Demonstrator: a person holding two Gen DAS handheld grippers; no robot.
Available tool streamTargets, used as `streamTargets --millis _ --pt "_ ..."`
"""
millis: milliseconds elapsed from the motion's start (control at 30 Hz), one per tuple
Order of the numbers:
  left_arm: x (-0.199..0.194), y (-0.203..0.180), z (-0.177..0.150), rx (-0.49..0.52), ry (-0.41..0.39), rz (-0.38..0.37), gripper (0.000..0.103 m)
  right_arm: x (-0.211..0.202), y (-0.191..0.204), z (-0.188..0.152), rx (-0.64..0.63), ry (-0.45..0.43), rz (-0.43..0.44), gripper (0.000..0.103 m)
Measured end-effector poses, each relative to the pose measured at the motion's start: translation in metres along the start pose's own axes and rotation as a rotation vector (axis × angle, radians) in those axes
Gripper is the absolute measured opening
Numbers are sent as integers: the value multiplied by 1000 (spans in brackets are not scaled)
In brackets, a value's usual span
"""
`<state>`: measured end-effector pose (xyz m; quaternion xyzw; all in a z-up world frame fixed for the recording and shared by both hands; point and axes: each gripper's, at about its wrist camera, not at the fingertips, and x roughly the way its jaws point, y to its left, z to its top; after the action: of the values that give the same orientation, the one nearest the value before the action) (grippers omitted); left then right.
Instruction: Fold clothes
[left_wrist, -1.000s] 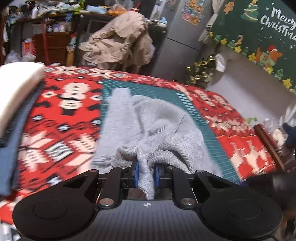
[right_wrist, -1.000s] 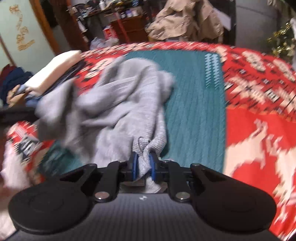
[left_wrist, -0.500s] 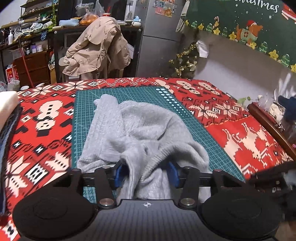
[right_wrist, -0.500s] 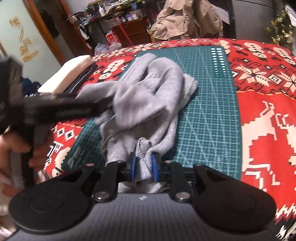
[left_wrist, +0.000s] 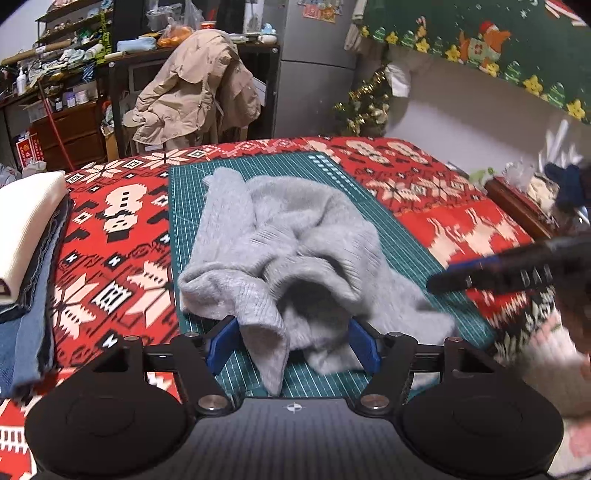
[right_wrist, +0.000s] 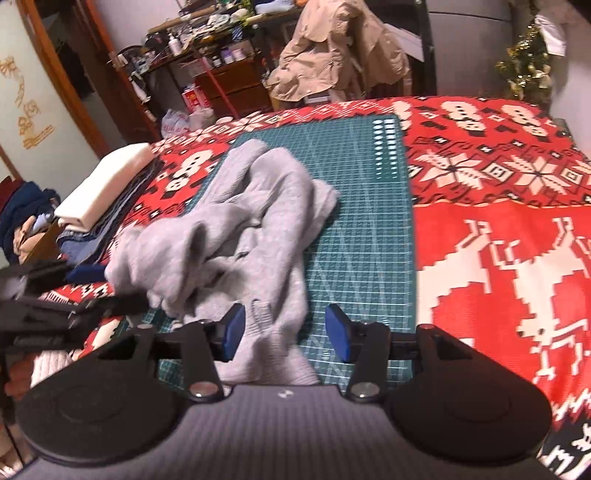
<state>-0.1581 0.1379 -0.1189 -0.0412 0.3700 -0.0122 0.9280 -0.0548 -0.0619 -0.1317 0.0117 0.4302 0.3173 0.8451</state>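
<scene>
Just then both the left gripper (left_wrist: 291, 345) and the right gripper (right_wrist: 285, 332) had been opening, pads parted and gripping nothing, letting the grey sweater (left_wrist: 295, 243) slump crumpled on the green cutting mat (left_wrist: 369, 188), not yet folded.

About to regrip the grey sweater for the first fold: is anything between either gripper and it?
Nothing visible. The grey sweater lies crumpled on the green cutting mat, its near edge between the just-opened jaws of the left gripper and right gripper.
</scene>
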Motion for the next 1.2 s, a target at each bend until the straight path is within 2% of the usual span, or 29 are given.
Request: streamTargets --millis 167,300,433,533,600,667,700,733,833,1033,1200 --pt "-6 -22 -3 47 5 -60 65 -3 -7 -1 20 -4 -1 53" --pt "11 -46 0 88 33 -86 65 -4 -6 -4 20 -4 3 54" --pt "39 -63 6 104 78 -86 70 -6 -6 -6 23 -6 4 55" --pt "59 -73 6 146 110 -38 70 -9 -9 -6 34 -13 -4 55" --pt "63 -73 4 153 107 -32 69 -12 -12 -5 46 -21 -10 55" --pt "62 -69 2 136 88 -24 50 -14 -16 -5 55 -27 -16 55" --pt "61 -65 2 126 79 -1 27 -15 -17 -5 58 -29 -18 55" --pt "60 -60 1 112 76 8 19 -15 -18 -5 61 -29 -20 55" --pt "52 -43 1 49 84 -14 15 -11 -19 -3 62 -23 -21 55" --pt "28 -5 -9 12 93 103 14 2 -8 10 26 -24 -3 55" --pt "16 23 -15 -69 93 146 14 32 7 37 9 -27 37 57"
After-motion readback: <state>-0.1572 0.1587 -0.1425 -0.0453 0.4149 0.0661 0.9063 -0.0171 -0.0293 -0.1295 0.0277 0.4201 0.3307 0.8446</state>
